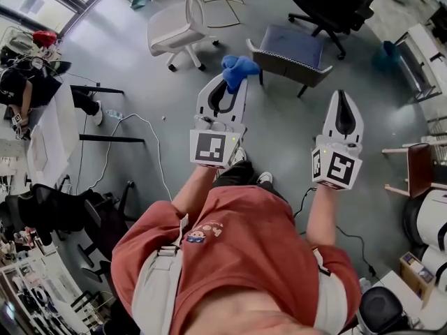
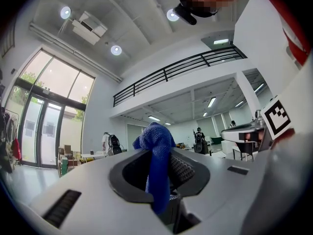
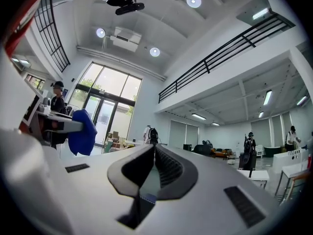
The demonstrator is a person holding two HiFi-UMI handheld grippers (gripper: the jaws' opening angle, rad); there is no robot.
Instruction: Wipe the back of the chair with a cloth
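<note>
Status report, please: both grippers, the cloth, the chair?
Left gripper shut on blue cloth. Right gripper shut, empty. Grey chair ahead, not yet touched. White chair beside it, apart.

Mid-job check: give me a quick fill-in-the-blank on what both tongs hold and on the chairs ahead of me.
1. The left tongs are shut on a ___ cloth.
2. The right tongs are shut and hold ___.
3. In the head view, left of the low dark chair stands a ___ chair.

Missing words: blue; nothing; white.
</note>
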